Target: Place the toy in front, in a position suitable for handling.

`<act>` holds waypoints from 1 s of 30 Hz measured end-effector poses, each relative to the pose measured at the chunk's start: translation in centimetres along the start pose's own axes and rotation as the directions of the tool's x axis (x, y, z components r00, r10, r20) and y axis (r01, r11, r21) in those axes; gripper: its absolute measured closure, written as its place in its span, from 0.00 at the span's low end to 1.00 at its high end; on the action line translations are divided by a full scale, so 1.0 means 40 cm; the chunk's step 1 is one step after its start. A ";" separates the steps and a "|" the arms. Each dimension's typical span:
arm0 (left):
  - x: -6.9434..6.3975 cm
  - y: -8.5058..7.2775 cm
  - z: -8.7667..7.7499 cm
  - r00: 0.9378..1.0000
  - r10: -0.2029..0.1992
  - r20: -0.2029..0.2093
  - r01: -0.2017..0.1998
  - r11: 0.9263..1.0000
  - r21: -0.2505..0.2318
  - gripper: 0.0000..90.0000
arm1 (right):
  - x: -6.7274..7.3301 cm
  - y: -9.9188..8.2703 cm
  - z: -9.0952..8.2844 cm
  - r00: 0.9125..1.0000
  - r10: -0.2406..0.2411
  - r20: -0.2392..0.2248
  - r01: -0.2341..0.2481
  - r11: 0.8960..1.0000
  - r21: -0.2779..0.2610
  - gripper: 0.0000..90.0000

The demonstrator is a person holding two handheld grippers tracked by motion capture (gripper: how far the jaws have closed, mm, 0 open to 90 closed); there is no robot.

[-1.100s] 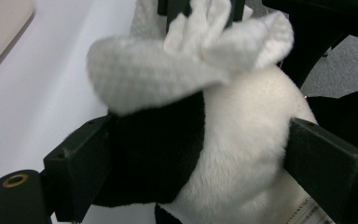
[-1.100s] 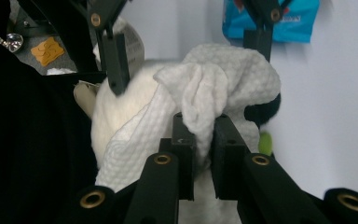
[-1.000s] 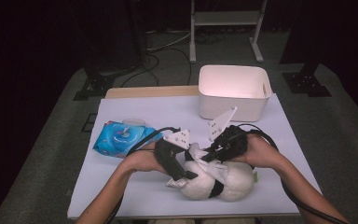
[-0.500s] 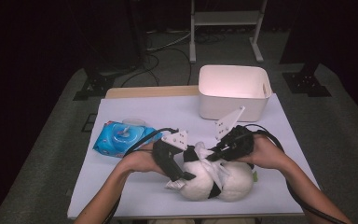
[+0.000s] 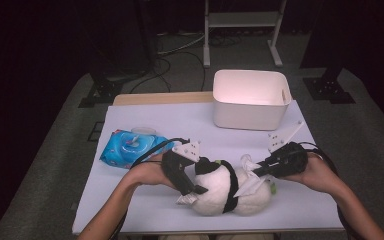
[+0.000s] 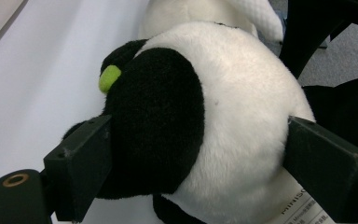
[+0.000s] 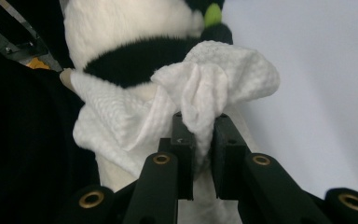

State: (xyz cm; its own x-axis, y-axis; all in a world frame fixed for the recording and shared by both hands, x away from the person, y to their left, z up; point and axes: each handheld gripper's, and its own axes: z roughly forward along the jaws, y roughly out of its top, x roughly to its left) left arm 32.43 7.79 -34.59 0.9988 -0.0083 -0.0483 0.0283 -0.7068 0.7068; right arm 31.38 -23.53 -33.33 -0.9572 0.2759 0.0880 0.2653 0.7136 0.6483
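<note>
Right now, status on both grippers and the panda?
Left gripper clamped on plush panda. Right gripper shut on white wipe, wipe against panda. Nothing in the way; white bin and wipes pack stand apart.

This looks like a recording studio or lab set up for filming handling work, not a home. A small worktop (image 5: 145, 120) covered with a plain white sheet stands alone on grey carpet (image 5: 55, 165), lit from above while everything around it falls into darkness. Black stands (image 5: 100, 90) with splayed feet sit at the back corners, cables (image 5: 175, 55) trail across the floor behind, and the legs of a white metal rack (image 5: 240, 30) rise at the far side. Black drapes or dark walls close off the background. The person's hands hold instrumented devices with trailing leads.
</note>
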 end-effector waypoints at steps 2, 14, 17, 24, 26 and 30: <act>0.000 0.007 -0.002 1.000 0.002 -0.003 -0.002 1.000 0.005 0.12 | 0.003 -0.006 0.004 1.000 -0.003 -0.005 0.003 1.000 -0.010 0.89; 0.004 0.050 0.028 0.999 -0.001 0.054 -0.002 0.998 0.057 0.03 | 0.032 0.006 0.031 0.999 -0.034 -0.027 0.034 0.999 -0.006 0.89; 0.002 0.055 0.040 0.997 -0.009 0.080 0.003 0.997 0.071 0.03 | 0.041 0.013 0.035 0.998 -0.055 -0.024 0.055 0.998 0.002 0.89; -0.006 0.065 0.059 0.995 -0.001 0.098 -0.009 0.994 0.107 0.03 | 0.043 0.017 0.042 0.998 -0.052 -0.027 0.052 0.999 -0.004 0.89; -0.010 0.069 0.067 0.995 0.016 0.103 -0.029 0.991 0.128 0.04 | 0.043 0.019 0.044 0.999 -0.044 -0.028 0.044 0.999 -0.005 0.89; -0.012 0.078 0.061 0.994 0.055 0.094 -0.068 0.988 0.137 0.21 | 0.041 0.016 0.041 0.999 -0.046 -0.029 0.046 0.999 -0.004 0.89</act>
State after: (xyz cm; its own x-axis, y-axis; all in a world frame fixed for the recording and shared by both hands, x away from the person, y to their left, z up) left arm 31.93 3.88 -34.10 0.9906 -0.1138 -0.0759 -0.0450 -0.7951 0.6047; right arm 30.18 -21.57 -34.01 -0.9712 0.2241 0.0804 0.2210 0.7231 0.6544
